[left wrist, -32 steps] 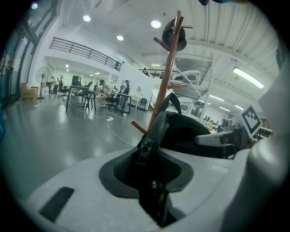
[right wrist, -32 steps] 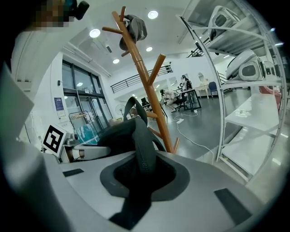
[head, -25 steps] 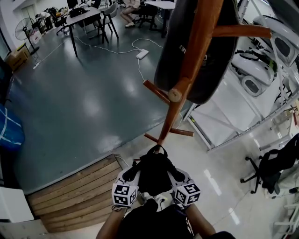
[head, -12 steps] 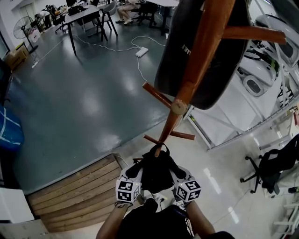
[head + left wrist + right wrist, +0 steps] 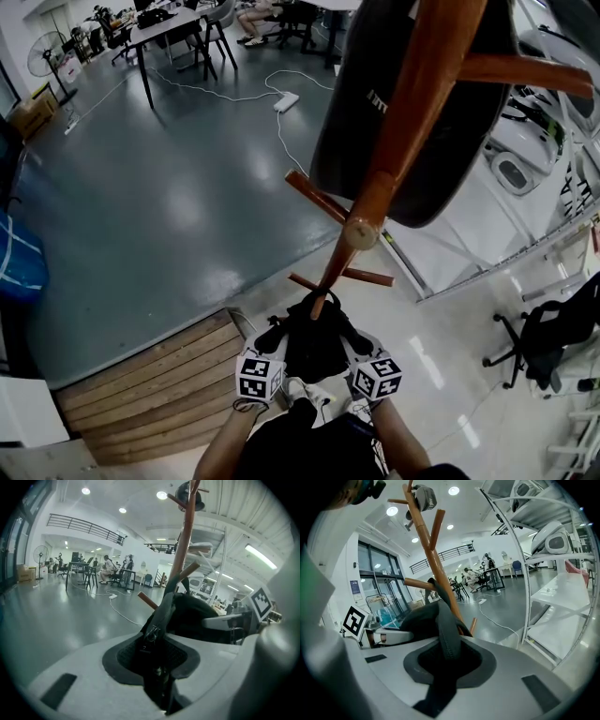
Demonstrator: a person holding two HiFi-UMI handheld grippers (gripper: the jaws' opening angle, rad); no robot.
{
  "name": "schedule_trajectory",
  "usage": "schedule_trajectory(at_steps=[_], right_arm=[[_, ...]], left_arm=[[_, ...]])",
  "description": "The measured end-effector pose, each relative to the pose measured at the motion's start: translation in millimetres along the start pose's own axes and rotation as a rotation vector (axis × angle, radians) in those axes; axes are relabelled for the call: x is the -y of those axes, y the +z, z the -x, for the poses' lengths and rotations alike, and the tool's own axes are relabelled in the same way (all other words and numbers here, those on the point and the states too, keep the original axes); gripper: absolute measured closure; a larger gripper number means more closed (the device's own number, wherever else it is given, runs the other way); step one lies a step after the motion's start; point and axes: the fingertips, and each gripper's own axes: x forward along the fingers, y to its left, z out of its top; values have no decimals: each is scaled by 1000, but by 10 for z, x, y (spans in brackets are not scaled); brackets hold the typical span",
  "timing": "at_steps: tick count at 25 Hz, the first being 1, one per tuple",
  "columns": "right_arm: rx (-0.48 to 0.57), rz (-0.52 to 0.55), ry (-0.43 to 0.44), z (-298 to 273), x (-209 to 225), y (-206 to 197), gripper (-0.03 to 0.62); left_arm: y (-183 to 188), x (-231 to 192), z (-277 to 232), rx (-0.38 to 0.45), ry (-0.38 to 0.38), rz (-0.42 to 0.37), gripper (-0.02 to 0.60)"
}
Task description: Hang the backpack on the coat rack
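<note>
Both the left gripper and right gripper, clamping the backpack by its straps, are bringing it nearer the rack, hanging still pending.

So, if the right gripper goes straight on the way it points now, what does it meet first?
Apart from the backpack strap in its grip, probably the wooden pole of the coat rack, which rises right ahead of the right gripper; the depth is unclear.
</note>
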Motion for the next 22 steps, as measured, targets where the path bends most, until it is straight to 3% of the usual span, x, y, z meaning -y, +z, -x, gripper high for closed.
schedule_trajectory(at_steps=[16,22], right_arm=[[-16,-1,-13,-168,170,-91,537],[-39,4,-3,-189,186,-96,507]], left_arm=[[-73,-119,-197,-12,22,7,478],[-51,-187,-219,4,60,31,460]])
